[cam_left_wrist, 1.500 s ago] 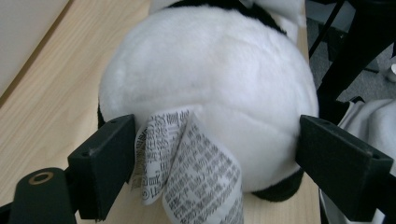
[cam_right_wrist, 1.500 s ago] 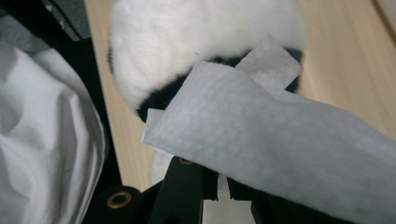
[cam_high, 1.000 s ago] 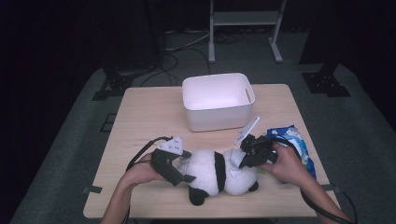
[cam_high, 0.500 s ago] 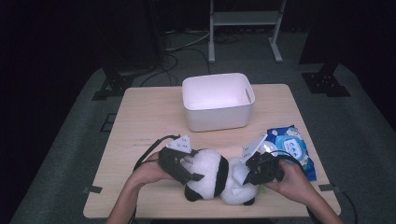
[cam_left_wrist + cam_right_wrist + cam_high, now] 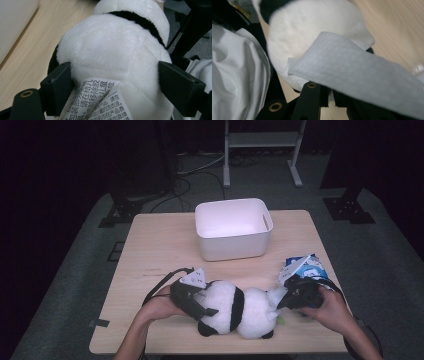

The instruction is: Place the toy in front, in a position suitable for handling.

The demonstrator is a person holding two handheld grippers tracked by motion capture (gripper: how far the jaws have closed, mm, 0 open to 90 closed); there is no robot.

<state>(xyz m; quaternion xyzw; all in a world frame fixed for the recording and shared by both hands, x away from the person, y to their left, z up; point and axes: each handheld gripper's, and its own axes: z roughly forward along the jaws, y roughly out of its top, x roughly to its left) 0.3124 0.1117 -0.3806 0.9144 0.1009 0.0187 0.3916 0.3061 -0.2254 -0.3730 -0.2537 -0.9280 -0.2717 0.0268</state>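
- Since the earlier frames the right gripper has gone from beside the blue packet toward the near edge of the worktop, and the plush panda has turned a little and now lies more level.
- The worktop is of pale wood. It carries all the things, and the person's two forearms come in over its near edge.
- The white bin stands at the middle of the far half of the worktop, well apart from the panda.
- The plush panda lies on its side near the front edge, between the two grippers. In the left gripper view its white body with the black band is between the two fingers, and a printed care label hangs at the bottom.
- The blue packet lies near the right edge of the worktop, just behind the right hand.
- The left gripper is at the left end of the panda. Its fingers stand wide on both sides of the white body and have just been closing a little; the left one touches the fur, and whether they press firmly one cannot tell.
- The right gripper is at the right end of the panda. Its fingers are closed on a white wipe, which lies against the white fur.
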